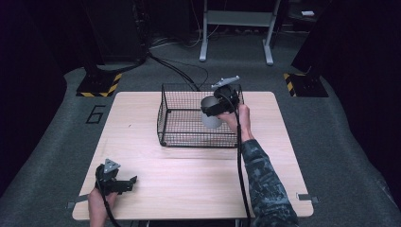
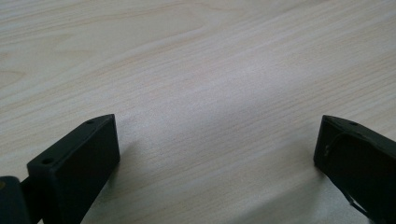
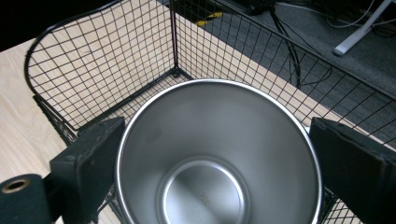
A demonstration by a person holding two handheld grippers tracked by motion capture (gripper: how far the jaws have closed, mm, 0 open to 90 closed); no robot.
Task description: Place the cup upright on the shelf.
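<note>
A black wire basket (image 1: pixel 189 137) stands on the far middle of the wooden table (image 1: pixel 189 182). My right gripper (image 1: pixel 209 109) is shut on a steel cup (image 1: pixel 211 118) and holds it upright inside the basket's right half, above the bottom. In the right gripper view the cup (image 3: pixel 205 186) is empty, its mouth faces the camera, and a black jaw presses each side of its rim, with the basket (image 3: pixel 107 51) mesh behind; the right gripper (image 3: pixel 217 140) spans it. My left gripper (image 1: pixel 128 182) is open near the table's front left corner. Its jaws stand wide apart over bare wood (image 2: pixel 187 56), the left gripper (image 2: pixel 217 140) holding nothing.
Dark carpet surrounds the table. Behind it are a white frame's legs (image 1: pixel 236 33), black cables (image 1: pixel 177 68) on the floor, and stand bases with yellow-black stripes (image 1: pixel 99 86). A "6" (image 1: pixel 96 113) is marked on the floor at the left.
</note>
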